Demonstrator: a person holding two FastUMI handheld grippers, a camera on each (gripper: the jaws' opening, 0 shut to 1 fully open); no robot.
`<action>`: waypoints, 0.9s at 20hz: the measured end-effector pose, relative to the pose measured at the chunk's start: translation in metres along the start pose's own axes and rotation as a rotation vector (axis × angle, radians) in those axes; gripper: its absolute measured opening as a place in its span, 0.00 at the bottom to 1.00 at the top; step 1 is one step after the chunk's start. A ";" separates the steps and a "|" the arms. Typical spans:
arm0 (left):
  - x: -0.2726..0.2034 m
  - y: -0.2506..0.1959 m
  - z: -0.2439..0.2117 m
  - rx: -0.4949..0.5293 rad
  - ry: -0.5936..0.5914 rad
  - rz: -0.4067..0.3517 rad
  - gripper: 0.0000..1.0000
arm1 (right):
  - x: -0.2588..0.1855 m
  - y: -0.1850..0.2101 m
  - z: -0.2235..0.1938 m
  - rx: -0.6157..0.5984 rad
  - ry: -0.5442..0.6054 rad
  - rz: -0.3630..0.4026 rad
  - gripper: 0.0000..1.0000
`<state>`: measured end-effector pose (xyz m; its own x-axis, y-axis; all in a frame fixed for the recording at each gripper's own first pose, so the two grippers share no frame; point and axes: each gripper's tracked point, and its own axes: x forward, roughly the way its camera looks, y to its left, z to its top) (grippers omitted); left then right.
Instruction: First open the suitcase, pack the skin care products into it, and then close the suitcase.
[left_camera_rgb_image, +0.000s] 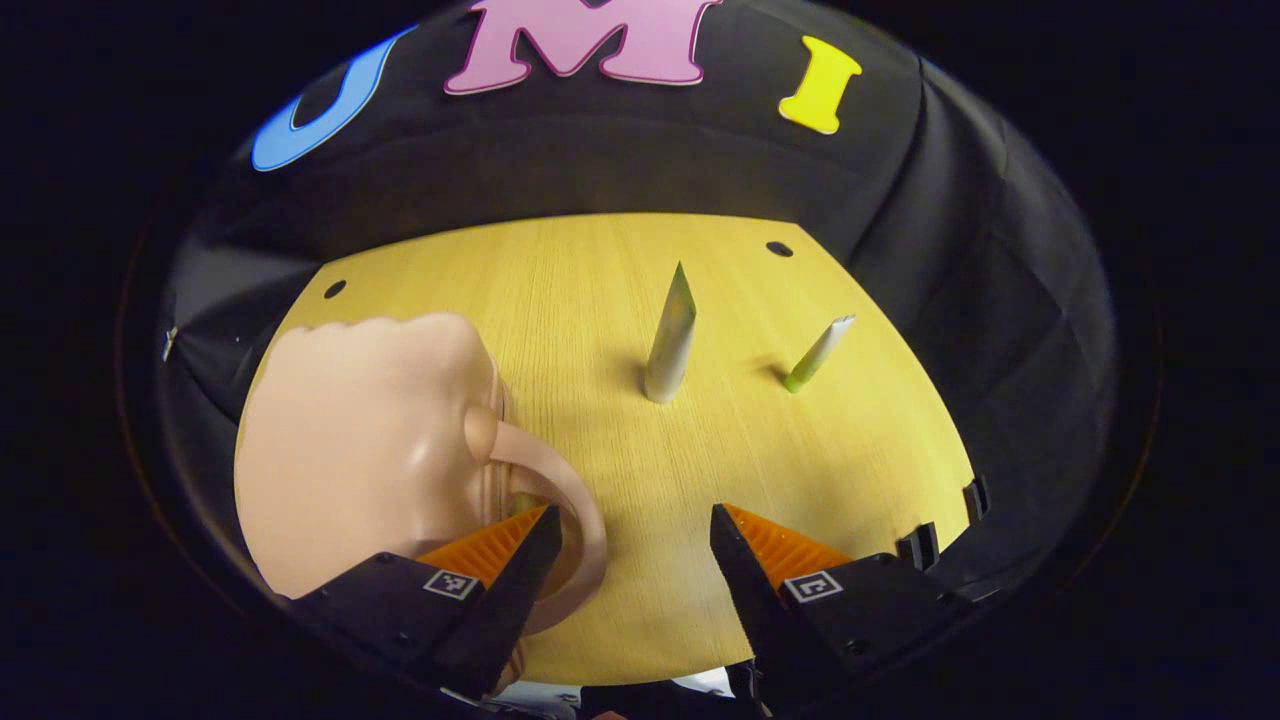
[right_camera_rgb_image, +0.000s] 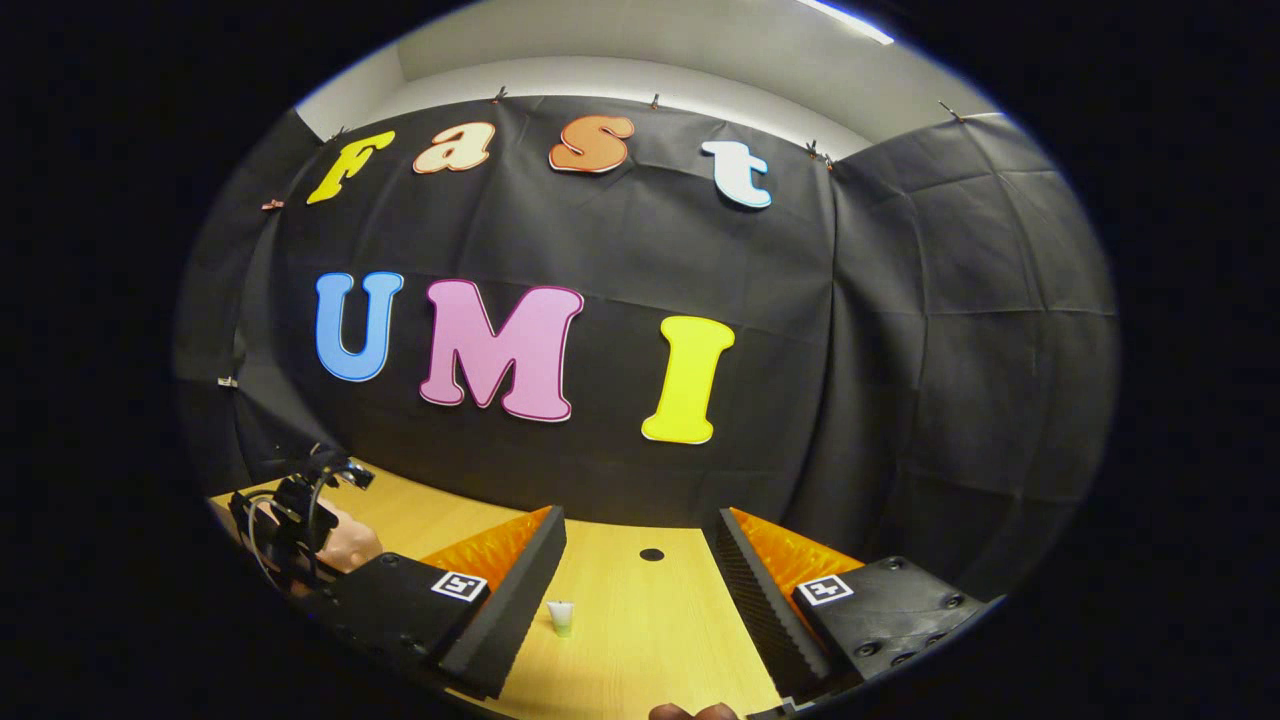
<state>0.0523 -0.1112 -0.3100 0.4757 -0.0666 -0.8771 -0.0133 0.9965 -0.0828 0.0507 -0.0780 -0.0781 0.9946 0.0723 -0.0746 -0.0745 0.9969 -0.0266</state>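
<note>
- Left hand-held gripper (left_camera_rgb_image: 630, 530) gapes wide, one finger seemingly touching the pink suitcase (left_camera_rgb_image: 370, 450) handle.
- Right hand-held gripper (right_camera_rgb_image: 640, 540) spread wide above the table (right_camera_rgb_image: 640, 640), gripping nothing.

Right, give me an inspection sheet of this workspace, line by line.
Surface: wooden table, pale grain, with small dark holes.
Job's things: pink suitcase closed, at the table's left; grey tube and green-capped tube standing on their caps, apart.
Clutter: nothing seen.
Grippers: left gripper open, one finger by the suitcase handle; right gripper open, holding nothing.
Cables: thin wires on the far gripper in the right gripper view.
Surroundings: black cloth wall.
</note>
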 end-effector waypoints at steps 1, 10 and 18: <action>0.012 0.000 -0.003 -0.029 0.031 0.014 0.95 | 0.004 -0.007 -0.004 0.003 0.003 0.006 0.95; 0.023 0.031 -0.023 -0.061 0.198 0.165 0.19 | 0.041 -0.057 -0.043 0.057 0.086 0.054 0.96; -0.078 0.060 0.059 -0.094 0.017 0.143 0.12 | 0.068 -0.026 -0.036 0.053 0.075 0.145 0.96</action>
<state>0.0664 -0.0429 -0.2188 0.4481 0.0739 -0.8909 -0.1625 0.9867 0.0001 0.1172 -0.0999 -0.1183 0.9653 0.2151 -0.1479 -0.2112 0.9765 0.0418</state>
